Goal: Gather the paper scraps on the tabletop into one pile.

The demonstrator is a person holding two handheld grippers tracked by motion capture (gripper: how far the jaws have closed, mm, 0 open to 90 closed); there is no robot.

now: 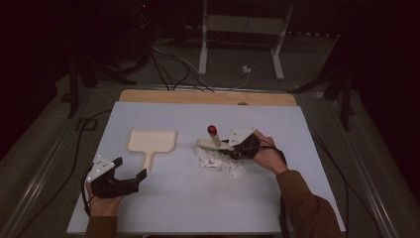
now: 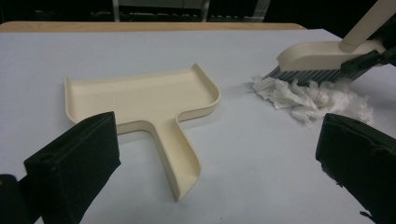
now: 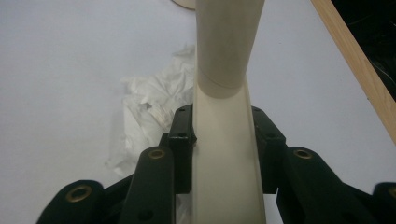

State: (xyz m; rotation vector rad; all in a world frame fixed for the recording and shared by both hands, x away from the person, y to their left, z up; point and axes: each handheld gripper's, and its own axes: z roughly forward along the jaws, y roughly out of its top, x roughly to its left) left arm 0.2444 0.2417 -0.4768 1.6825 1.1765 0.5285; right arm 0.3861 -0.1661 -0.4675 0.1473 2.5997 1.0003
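on the pale blue table the right gripper clamps the stiff, light brush by its handle above soft paper scraps, while the left gripper waits wide open near the dustpan.

L tongs jaws wide apart, R tongs clamped tight

Dark room, white frame, floor cables

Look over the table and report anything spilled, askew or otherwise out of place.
A heap of torn white paper scraps lies loose on the white tabletop, just right of the cream dustpan. The right gripper holds a cream brush against it. Nothing else stands out.
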